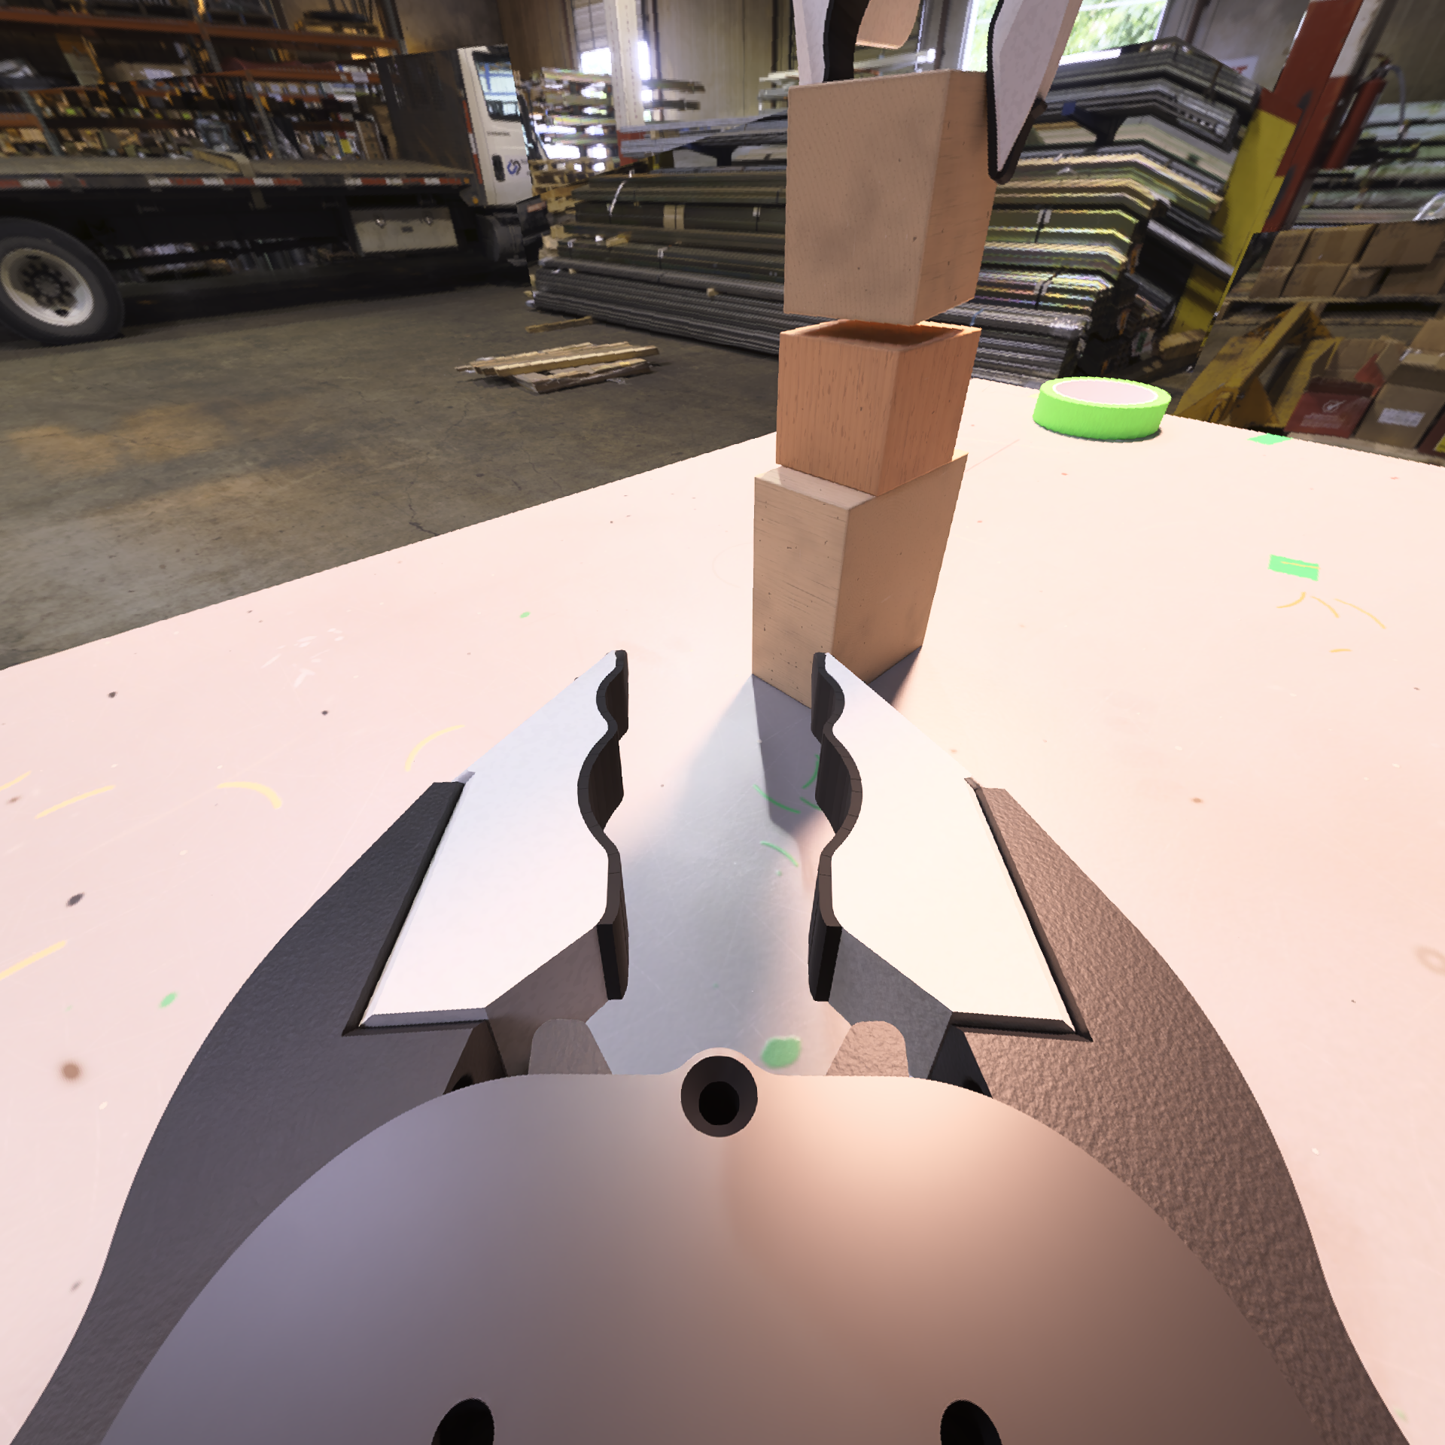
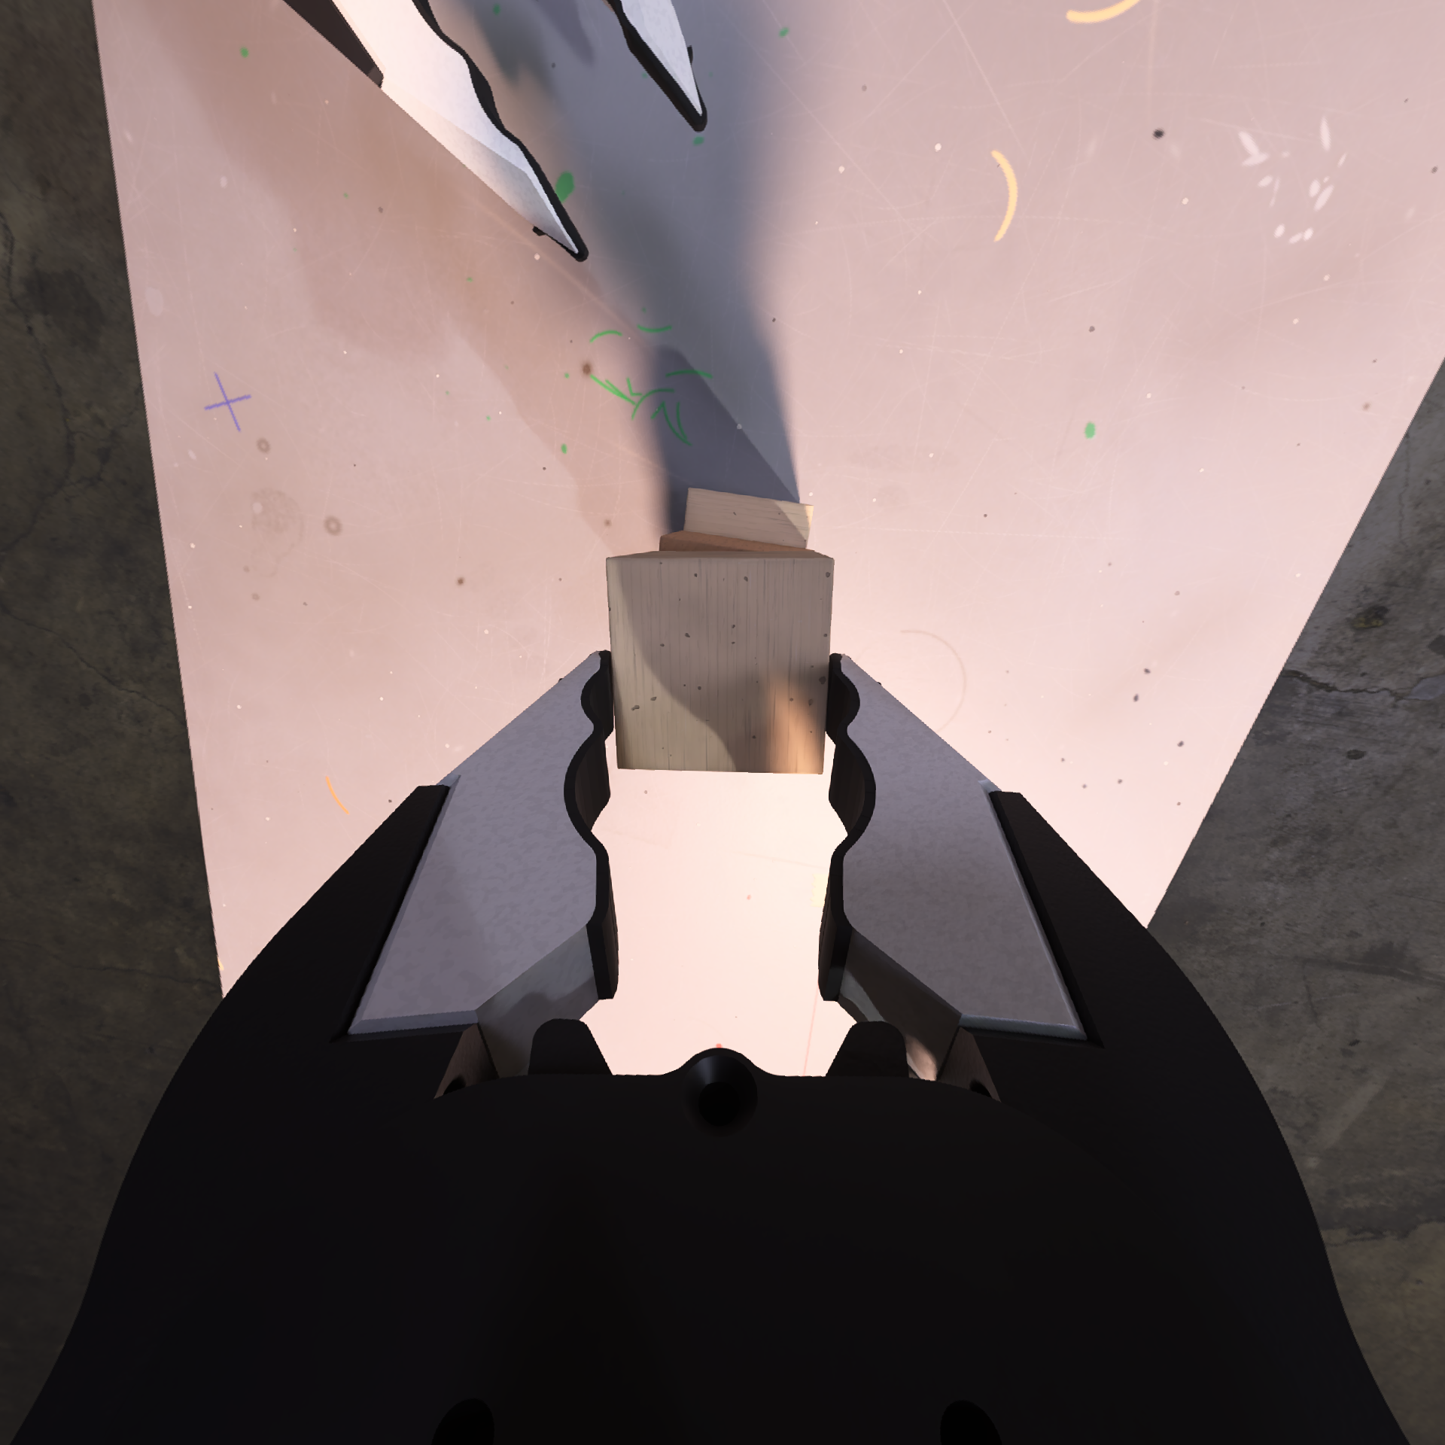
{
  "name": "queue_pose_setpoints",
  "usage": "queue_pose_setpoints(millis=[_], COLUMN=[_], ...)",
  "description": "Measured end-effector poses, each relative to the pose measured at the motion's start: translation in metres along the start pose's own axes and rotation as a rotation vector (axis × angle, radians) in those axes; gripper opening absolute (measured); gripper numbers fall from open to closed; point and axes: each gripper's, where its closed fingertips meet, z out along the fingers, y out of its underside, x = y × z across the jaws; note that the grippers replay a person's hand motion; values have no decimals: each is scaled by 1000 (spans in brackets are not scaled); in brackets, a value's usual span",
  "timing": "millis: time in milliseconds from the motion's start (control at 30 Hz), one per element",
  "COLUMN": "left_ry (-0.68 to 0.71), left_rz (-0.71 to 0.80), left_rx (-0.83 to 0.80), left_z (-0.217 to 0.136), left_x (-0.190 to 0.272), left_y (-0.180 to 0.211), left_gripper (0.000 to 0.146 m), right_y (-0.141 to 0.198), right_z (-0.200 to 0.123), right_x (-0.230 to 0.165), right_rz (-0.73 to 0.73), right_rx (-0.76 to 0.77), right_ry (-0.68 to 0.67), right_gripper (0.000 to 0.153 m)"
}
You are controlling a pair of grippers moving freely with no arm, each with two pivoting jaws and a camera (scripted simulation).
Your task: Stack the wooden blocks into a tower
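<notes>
A tower stands on the pale table point(image 1: 313, 782): a pale bottom block point(image 1: 844, 571) with an orange-brown block point(image 1: 868, 406) on it, turned slightly. My right gripper point(image 2: 718, 661) is shut on a third, pale block point(image 2: 719, 672), which it holds from above. In the left wrist view this block point(image 1: 876, 195) hangs just over the orange-brown one with a thin gap, the right gripper's fingers point(image 1: 1016, 86) on its sides. My left gripper point(image 1: 719, 665) is open and empty, low on the table just in front of the bottom block. Its fingers point(image 2: 500, 148) show in the right wrist view.
A green tape roll point(image 1: 1101, 406) lies on the table behind and to the right of the tower. Small green tape scraps point(image 1: 1294, 567) lie at the right. The table's far edge runs behind the tower, with warehouse floor, a truck and stacked material beyond.
</notes>
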Motion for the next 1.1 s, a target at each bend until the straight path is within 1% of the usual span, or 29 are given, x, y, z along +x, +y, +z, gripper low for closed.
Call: queue_pose_setpoints(millis=[533,633,800,933,1033,1100], left_ry=[-2,-5,-6,-6,-6,-7], left_rz=[7,9,9,9,8,7], left_rx=[-8,-11,-16,-15,-13,-14], left_z=[1,1,1,1,1,1], left_x=[0,0,0,0,0,-1], left_y=[2,2,3,3,3,3], left_gripper=[47,47,47,47,47,47], right_y=[-1,0,1,-4,-15,-21], right_z=[3,5,3,-14,-37,-54], right_x=[-1,0,1,-1,-8,-12], right_rz=[-1,10,30,69,93,111], right_rx=[18,12,30,133,303,431], right_ry=[2,10,22,64,110,187], right_gripper=[55,69,80,91,95,96])
